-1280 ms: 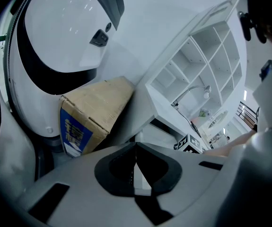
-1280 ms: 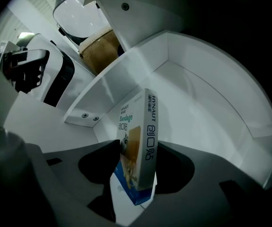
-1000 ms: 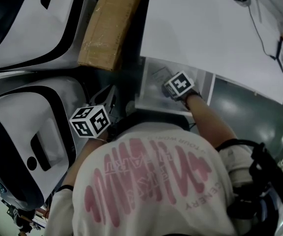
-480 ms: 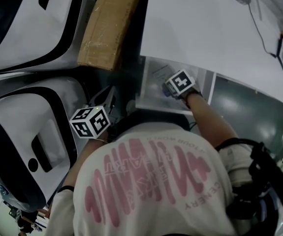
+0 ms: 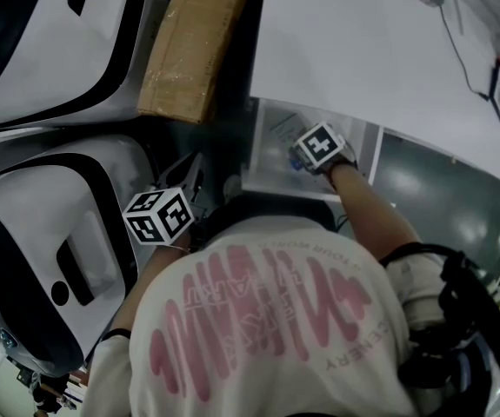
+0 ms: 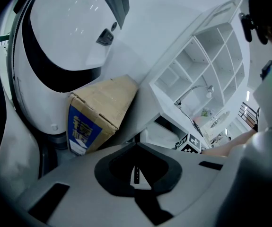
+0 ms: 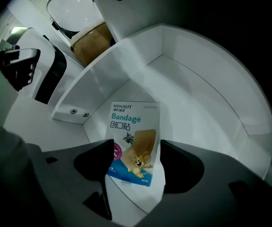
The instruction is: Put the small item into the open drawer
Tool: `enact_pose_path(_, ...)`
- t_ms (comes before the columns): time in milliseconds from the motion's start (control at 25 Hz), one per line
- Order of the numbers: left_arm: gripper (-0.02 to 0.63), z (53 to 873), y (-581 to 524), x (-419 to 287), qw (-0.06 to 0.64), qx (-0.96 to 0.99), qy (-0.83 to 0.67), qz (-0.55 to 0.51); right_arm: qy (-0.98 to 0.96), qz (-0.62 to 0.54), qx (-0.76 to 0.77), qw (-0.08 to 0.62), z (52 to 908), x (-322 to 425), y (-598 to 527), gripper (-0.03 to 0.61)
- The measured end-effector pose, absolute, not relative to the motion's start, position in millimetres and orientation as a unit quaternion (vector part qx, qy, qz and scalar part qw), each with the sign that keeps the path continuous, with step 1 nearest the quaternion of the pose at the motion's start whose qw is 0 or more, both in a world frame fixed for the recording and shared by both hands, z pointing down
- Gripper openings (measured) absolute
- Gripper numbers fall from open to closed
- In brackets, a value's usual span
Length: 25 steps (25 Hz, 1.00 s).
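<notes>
Status at this moment: found bandage packet (image 7: 133, 136) lying flat on floor of open drawer (image 7: 211, 103), printed face up, closer to side wall carrying two-screw bracket (image 7: 78, 112) than to opposite wall. Read "Bandage" on its face, cartoon figures below. Saw right tool (image 7: 135, 162) pointing steeply down into drawer, jaws spread wide on either side of packet's lower end, pads not pressing on it: released, nothing gripped. Noted those jaws had just been opening, packet between them but loose on drawer floor. In head view, placed drawer under near edge of white desk (image 5: 363, 50), pulled out toward person, right forearm (image 5: 367, 211) reaching over its front edge. Found left tool (image 6: 136, 146) off to left of drawer, outside it, angled down, jaws clenched tip to tip with nothing between. Ahead of left tool, picked out cardboard box (image 6: 102, 108) with blue label on its end, just beside large white housing (image 6: 65, 32) with black trim; white shelf unit (image 6: 206, 60) further right. Spotted right tool's marker cube (image 6: 191, 143) in left gripper view too, low beside shelf unit.
</notes>
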State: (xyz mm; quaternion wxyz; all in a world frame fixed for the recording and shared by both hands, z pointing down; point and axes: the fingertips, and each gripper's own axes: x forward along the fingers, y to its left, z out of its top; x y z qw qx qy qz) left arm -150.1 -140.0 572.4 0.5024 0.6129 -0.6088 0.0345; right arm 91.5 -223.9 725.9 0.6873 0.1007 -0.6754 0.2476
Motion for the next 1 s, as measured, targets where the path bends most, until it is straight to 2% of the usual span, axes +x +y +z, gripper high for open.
enact_pose_path(160,0.031,573,-139,-153,0.504,0.611,-0.61,0.033,-0.701,0.23,0.104,0.667,728,80,-234,0.305)
enact_pose_path(320,0.031,572,-142,-152,0.503,0.612,-0.609,0.032,-0.674,0.251,0.103,0.687,727,93,-224,0.305)
enact_pose_path(1000,0.031,567,-141,-157,0.5,0.617,-0.607,0.037,-0.675,0.246,0.084,0.69,726,91,-219,0.308)
